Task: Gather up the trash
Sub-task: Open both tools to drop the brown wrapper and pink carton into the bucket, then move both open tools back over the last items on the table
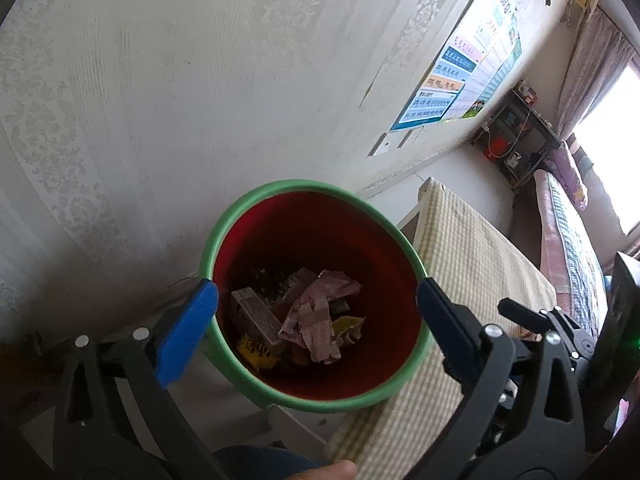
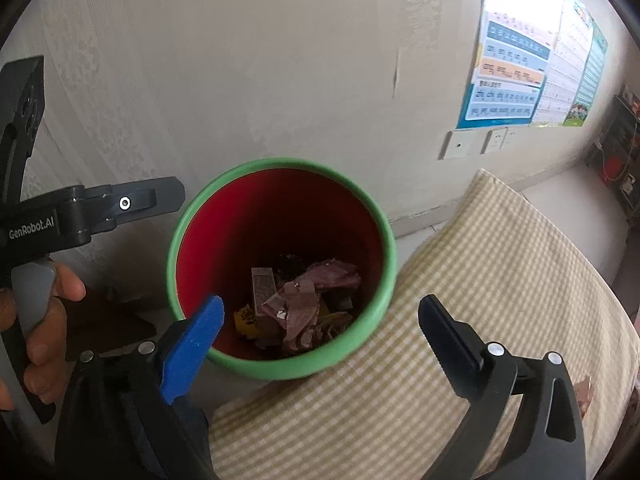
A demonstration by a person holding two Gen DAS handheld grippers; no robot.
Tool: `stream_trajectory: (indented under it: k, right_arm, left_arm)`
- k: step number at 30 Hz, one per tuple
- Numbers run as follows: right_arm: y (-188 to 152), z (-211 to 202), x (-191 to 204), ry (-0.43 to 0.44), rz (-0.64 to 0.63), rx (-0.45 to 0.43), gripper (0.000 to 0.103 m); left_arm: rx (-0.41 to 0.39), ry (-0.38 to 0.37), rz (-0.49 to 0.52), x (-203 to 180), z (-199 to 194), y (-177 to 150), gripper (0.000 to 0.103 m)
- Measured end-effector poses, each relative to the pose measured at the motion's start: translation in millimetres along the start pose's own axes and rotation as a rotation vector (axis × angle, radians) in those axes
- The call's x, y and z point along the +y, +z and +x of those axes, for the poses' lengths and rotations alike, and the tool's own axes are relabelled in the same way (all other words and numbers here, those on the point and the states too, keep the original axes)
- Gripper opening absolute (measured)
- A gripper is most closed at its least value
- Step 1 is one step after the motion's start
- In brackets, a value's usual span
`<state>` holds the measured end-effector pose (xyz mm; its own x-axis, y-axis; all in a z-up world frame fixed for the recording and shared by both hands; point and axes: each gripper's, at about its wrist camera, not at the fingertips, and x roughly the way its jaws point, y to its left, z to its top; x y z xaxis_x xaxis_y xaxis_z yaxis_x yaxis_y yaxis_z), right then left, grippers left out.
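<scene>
Bin: green rim, red inside, crumpled pink wrapper at bottom.
Left gripper: fingers spread wide, empty.
Right gripper: fingers spread wide, empty.

Our left wrist camera looks steeply down along the left tongs into the round green-rimmed, red-lined plastic bin, close above it, its rim spanning the spread fingers. Our right wrist camera looks down from a little to the right, the bin lying left of centre between the right tongs. We share the bin, the pale patterned wall, the blue printed wall poster and the beige checked cloth. The right view also catches the left hand.
</scene>
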<state>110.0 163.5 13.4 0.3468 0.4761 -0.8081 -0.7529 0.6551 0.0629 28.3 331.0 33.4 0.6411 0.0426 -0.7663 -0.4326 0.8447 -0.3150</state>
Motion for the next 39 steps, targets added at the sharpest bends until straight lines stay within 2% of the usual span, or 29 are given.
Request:
stream_trajectory:
  k: [14,27,33,39]
  right_arm:
    - [-44,-59,-51,-0.061,0.095,-0.033,0.095]
    - [-108,-111,-121,-0.180,0.215,-0.033,0.095]
    - [-147,-122,-157,-0.246,0.272,0.009,0.095]
    - [-174,-110,-173,-0.270,0.291,0.079,0.094]
  left_arm:
    - [0.012,-0.029,0.064,-58,-12,-29,0.097]
    - [0.071,-0.130,0.206,-150,-3,-65,0.097]
    - [0.082,-0.156,0.237,-176,0,-72,0.097]
    - [0.111,-0.172,0.278,-192,5,-80,0.097]
